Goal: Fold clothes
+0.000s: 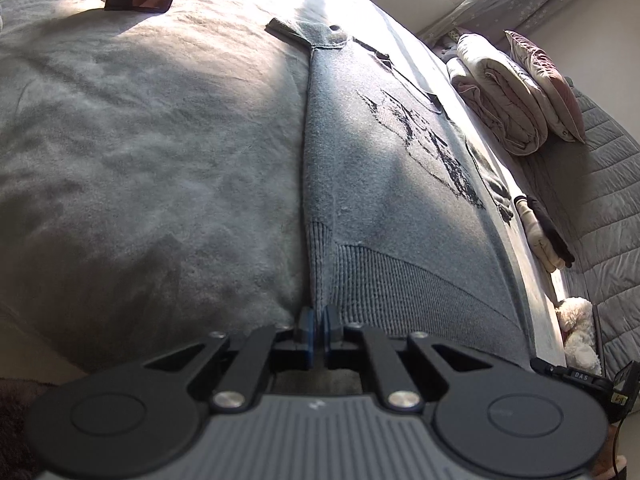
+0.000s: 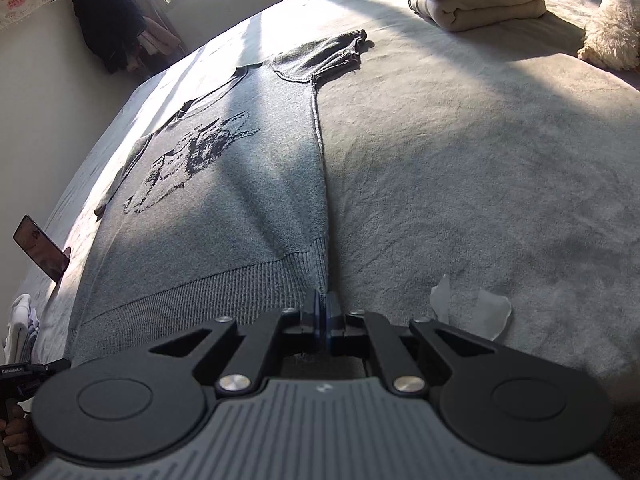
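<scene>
In the left wrist view, the left tool (image 1: 319, 322) is clamped on the hem corner of the grey sweater (image 1: 384, 184), spread flat at centre frame on the bed (image 1: 140, 140).

In the right wrist view, the right tool (image 2: 325, 312) is pinched on the opposite hem corner; no fold is made yet, while folded clothes (image 2: 480, 4) are stacked upper right.

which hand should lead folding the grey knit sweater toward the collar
Neither clearly: the left gripper and right gripper each pinch a ribbed hem corner of the grey knit sweater; they look evenly placed, so lift together.

Left gripper (image 1: 319, 330) jaws pinch grey sweater (image 1: 384, 184) hem corner; sweater flat on bed (image 1: 140, 140) ahead; folded quilt (image 1: 496, 96) far right.
</scene>
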